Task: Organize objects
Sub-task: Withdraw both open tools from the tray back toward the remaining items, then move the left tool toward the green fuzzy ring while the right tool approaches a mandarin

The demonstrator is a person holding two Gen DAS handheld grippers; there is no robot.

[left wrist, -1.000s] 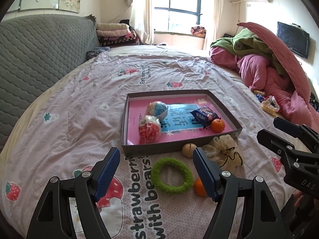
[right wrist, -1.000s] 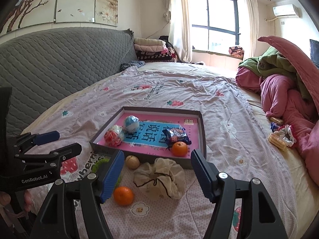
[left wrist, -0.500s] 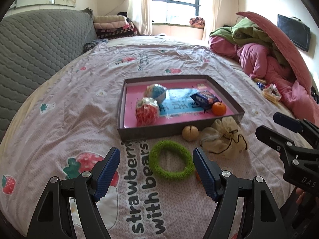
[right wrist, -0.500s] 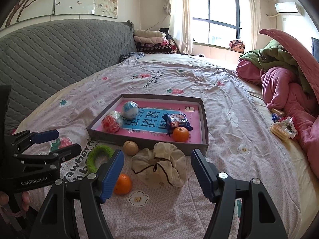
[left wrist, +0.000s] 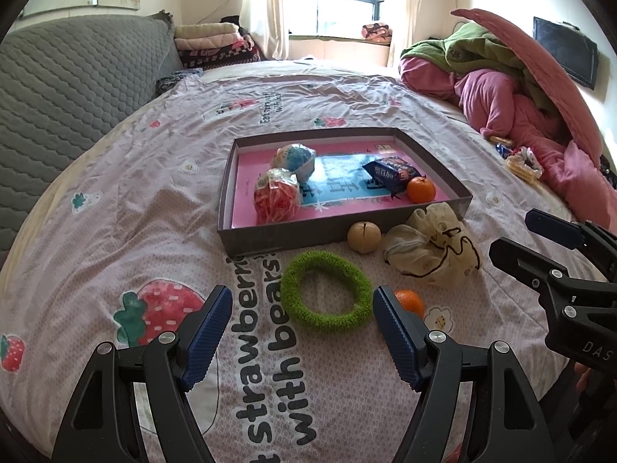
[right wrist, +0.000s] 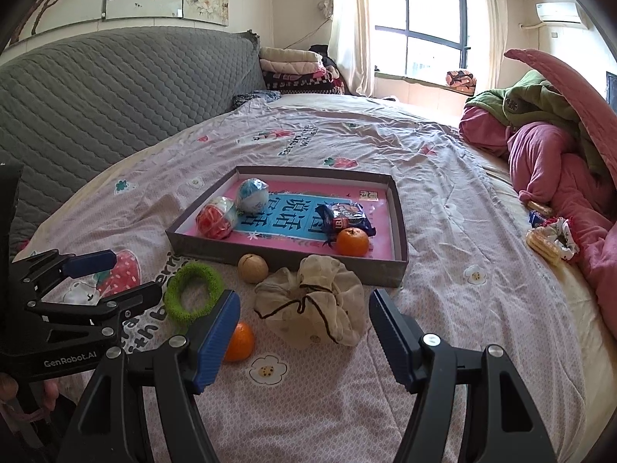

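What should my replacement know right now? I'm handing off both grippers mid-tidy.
Left gripper: open, empty, aimed at the green ring.
Right gripper: open, empty, aimed at the drawstring pouch.
In the box: two wrapped balls, a blue snack packet, one orange.
On the bedspread in front of the box: ring, pouch, a tan ball, a second orange.
Done: four things boxed. Left: those four loose ones.

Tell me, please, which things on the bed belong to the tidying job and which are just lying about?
Job:
- shallow box
- green ring
- drawstring pouch
- loose orange
- tan ball
- things already boxed: two wrapped balls, a snack packet, an orange

Lying about:
- pink quilt
- folded blankets
- wrappers by the quilt
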